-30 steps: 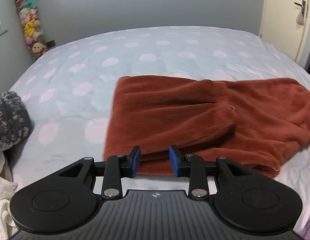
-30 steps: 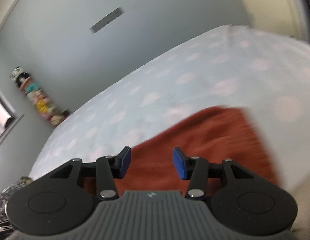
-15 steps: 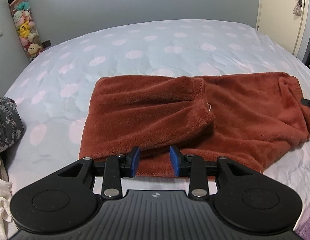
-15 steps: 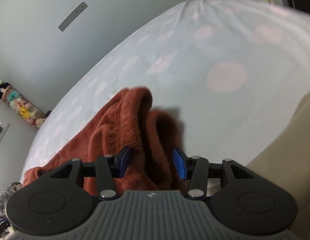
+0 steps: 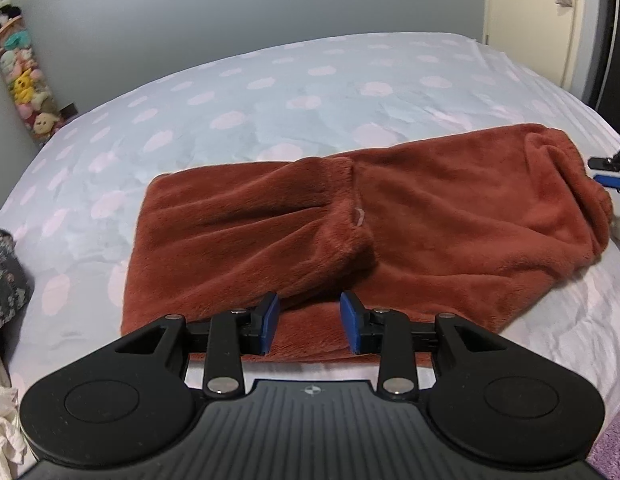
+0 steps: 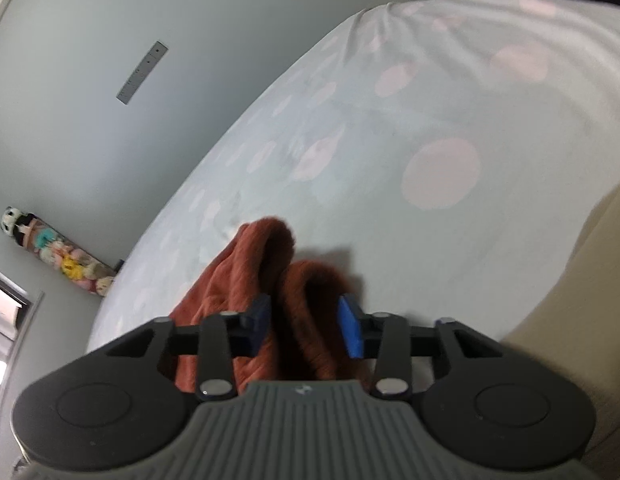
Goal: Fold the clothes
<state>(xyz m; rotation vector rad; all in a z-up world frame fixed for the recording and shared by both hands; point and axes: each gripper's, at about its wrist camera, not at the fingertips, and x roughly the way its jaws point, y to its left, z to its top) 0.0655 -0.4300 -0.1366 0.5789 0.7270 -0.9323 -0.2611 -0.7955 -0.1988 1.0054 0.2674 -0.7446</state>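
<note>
A rust-brown fleece garment (image 5: pixel 430 220) lies across the pale dotted bed (image 5: pixel 270 80), its left part folded over on top. My left gripper (image 5: pixel 309 328) hovers over the garment's near edge, jaws apart with nothing pinched between them. My right gripper (image 6: pixel 306 326) is at the garment's right end, where its tips show in the left wrist view (image 5: pixel 608 172). Its jaws are closing on a raised bunch of the fleece (image 6: pixel 238 280), which fills the gap between the blue pads (image 6: pixel 350 332).
A dark patterned cloth (image 5: pixel 6 280) and a white cloth (image 5: pixel 2 432) lie at the bed's left edge. Purple fleece (image 5: pixel 614 440) shows at the near right. A tube of plush toys (image 5: pixel 22 92) stands by the grey wall, a door (image 5: pixel 522 20) at the far right.
The left gripper drifted sideways, so more of the garment's right end shows. The right gripper dropped to that end, rolled, and its jaws narrowed around a bunch of fleece.
</note>
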